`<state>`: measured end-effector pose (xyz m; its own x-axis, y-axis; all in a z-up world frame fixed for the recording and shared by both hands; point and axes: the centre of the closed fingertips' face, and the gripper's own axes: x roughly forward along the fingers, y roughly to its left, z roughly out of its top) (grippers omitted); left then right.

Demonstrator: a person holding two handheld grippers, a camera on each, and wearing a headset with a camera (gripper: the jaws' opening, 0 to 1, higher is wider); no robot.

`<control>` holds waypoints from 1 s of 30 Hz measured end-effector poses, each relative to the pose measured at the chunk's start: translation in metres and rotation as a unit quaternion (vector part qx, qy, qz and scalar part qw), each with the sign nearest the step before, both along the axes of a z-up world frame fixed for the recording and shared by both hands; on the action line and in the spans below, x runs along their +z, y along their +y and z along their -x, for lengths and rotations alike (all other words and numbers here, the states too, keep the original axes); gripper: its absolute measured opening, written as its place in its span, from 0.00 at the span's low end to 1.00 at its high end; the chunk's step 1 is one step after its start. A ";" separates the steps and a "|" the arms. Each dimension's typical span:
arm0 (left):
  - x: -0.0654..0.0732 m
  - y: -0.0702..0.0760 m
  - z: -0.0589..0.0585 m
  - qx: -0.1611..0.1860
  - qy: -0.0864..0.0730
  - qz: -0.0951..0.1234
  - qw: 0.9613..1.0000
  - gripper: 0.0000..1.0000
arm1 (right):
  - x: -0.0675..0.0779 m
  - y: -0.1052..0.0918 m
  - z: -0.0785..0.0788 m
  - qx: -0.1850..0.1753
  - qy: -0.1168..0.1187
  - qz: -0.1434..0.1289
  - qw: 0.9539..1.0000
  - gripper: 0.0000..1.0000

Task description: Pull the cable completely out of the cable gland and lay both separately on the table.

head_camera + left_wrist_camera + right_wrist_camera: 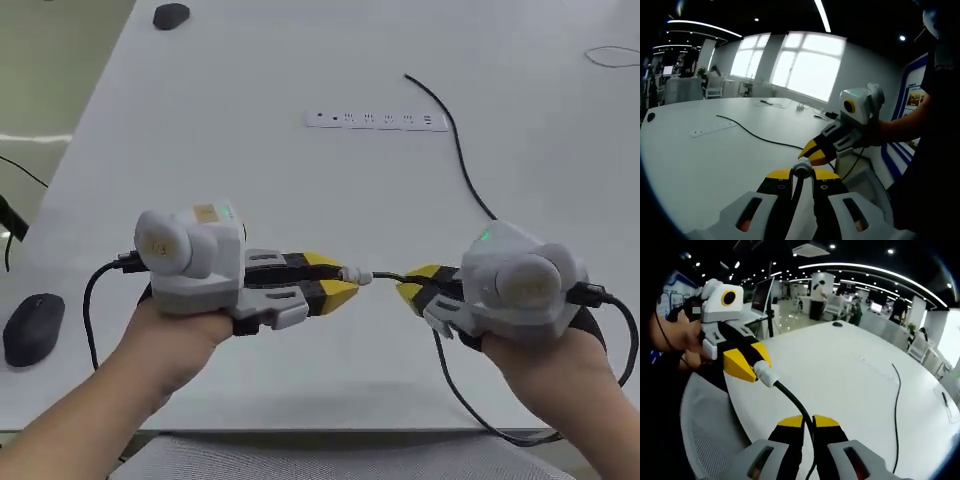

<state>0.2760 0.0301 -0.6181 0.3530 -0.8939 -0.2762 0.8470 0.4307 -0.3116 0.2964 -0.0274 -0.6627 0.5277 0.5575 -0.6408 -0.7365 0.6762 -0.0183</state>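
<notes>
Cable gland is up above the table, on the person's side of the power strip, pinched tight in the yellow tips of the left gripper. The cable runs straight out of it into the right gripper, which is clamped on the cable just beside the gland.
</notes>
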 end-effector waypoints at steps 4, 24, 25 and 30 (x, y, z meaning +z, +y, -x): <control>-0.003 -0.001 -0.001 0.004 0.003 -0.004 1.000 0.15 | -0.011 -0.006 0.001 -0.032 0.044 -0.036 0.998 0.01; -0.008 -0.004 -0.001 0.003 0.002 -0.015 1.000 0.15 | -0.069 -0.042 0.000 -0.175 0.200 -0.129 0.955 0.01; -0.008 -0.004 -0.001 0.003 0.002 -0.016 1.000 0.15 | -0.069 -0.041 0.000 -0.178 0.203 -0.134 0.954 0.01; -0.010 -0.003 -0.002 0.002 0.002 -0.018 1.000 0.15 | -0.069 -0.037 0.001 -0.168 0.194 -0.117 0.959 0.01</control>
<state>0.2783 0.0275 -0.6276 0.3543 -0.8824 -0.3094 0.8442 0.4442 -0.3001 0.2957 -0.0645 -0.7318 0.4498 0.5511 -0.7028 -0.3972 0.8282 0.3953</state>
